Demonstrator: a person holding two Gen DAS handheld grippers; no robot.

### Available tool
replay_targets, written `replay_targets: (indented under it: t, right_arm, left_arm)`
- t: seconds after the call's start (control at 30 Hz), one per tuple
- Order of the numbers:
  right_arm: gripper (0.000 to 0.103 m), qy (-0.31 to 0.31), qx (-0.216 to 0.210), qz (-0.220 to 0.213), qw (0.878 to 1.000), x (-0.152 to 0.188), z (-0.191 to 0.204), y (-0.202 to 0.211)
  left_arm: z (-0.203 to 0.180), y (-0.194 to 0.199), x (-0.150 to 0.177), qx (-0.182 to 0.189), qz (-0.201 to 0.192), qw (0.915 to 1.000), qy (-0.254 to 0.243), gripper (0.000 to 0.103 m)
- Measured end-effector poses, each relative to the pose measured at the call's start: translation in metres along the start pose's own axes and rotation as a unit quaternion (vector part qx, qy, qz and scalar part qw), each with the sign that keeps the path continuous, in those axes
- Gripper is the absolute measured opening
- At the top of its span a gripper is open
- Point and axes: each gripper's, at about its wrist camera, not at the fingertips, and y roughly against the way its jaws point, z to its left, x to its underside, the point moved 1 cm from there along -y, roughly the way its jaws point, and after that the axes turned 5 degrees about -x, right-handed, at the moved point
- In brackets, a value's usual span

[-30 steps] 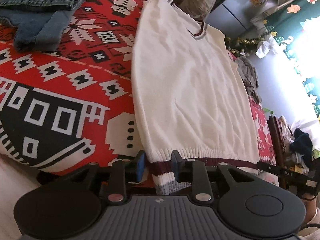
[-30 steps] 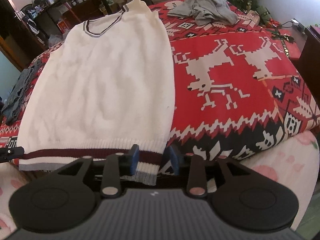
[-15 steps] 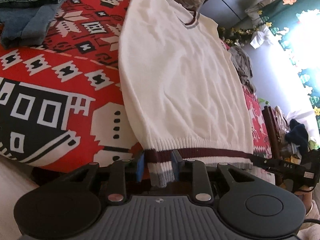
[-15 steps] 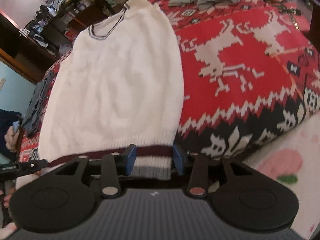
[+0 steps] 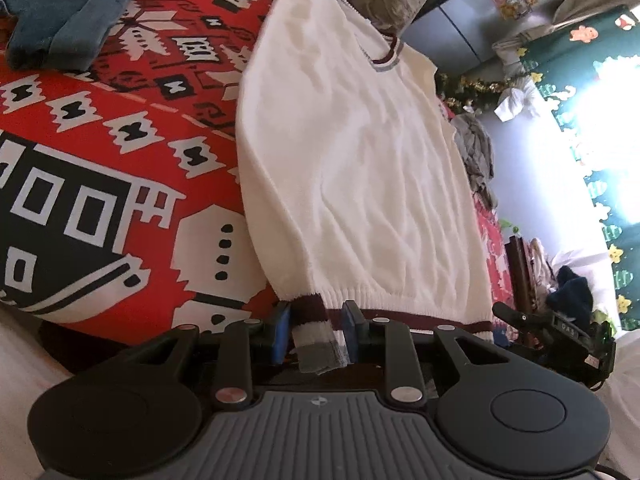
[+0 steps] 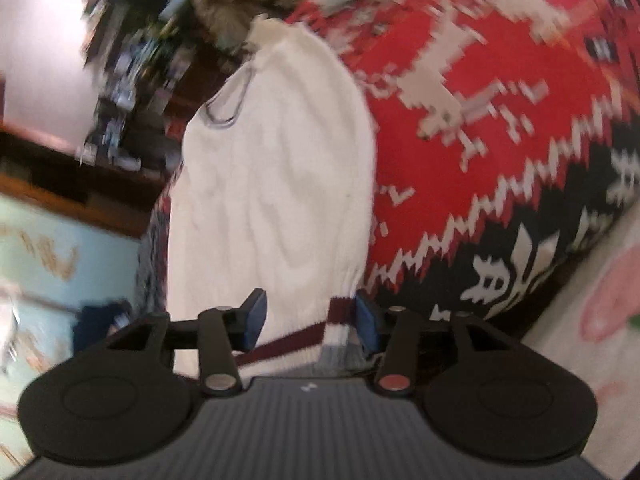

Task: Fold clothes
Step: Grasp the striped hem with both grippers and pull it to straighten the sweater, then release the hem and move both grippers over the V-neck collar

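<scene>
My white knit sweater vest (image 5: 360, 152) lies flat, front up, on the bed; maroon and grey stripes trim its V-neck and ribbed hem, whose corners are lifted.

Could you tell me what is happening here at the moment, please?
A person is folding a white sweater spread on a red patterned blanket. The left gripper and right gripper each have a corner of its striped hem between the fingers, with visible gaps beside the fabric. Folded jeans lie nearby.
</scene>
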Motion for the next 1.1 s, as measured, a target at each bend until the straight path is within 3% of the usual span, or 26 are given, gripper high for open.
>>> replay_targets:
  t: [0.03,0.23,0.37,0.4,0.43,0.53,0.67,0.77,0.87,0.97,1.1]
  right_arm:
    - [0.051,-0.01,-0.001,0.0,1.0,0.0,-0.003,-0.003]
    - [0.017,0.018,0.036,-0.021,0.999,0.004,0.001,-0.003]
    - [0.019,0.029,0.047,-0.019,0.998,0.009,-0.002,0.004]
    - [0.019,0.027,0.053,-0.019,0.998,0.009,-0.003,0.002]
    - [0.019,0.026,0.057,-0.021,0.998,0.009,-0.004,0.001]
    - [0.008,0.033,0.097,-0.029,0.994,0.008,-0.002,-0.001]
    - [0.006,0.104,0.162,-0.053,0.98,0.01,0.02,0.015]
    - [0.006,0.115,0.172,-0.063,0.976,0.008,0.028,0.033]
    - [0.005,0.104,0.184,-0.047,0.976,0.01,0.023,0.031]
    - [0.005,0.112,0.188,-0.047,0.975,0.015,0.026,0.039]
    - [0.006,0.097,0.2,-0.023,0.975,0.015,0.014,0.03]
  left_arm:
    - [-0.002,-0.001,0.0,-0.006,0.0,1.0,-0.005,0.025]
    - [-0.008,0.001,0.0,-0.041,-0.012,0.9985,-0.036,0.025]
    - [-0.012,0.003,-0.001,-0.063,-0.022,0.9962,-0.056,0.023]
    - [-0.013,0.004,-0.001,-0.069,-0.024,0.9955,-0.061,0.019]
    - [-0.014,0.004,-0.001,-0.075,-0.027,0.9947,-0.066,0.006]
    - [-0.016,0.006,-0.001,-0.092,-0.034,0.992,-0.08,0.006]
    - [-0.007,0.032,-0.009,-0.11,-0.059,0.9896,-0.071,0.006]
    - [0.006,0.038,-0.009,-0.117,-0.054,0.9902,-0.054,0.006]
    - [0.007,0.036,-0.001,-0.128,-0.04,0.9899,-0.046,0.006]
    - [0.005,0.041,0.003,-0.119,-0.05,0.9901,-0.056,0.006]
    - [0.015,0.024,0.005,-0.13,-0.024,0.99,-0.049,0.006]
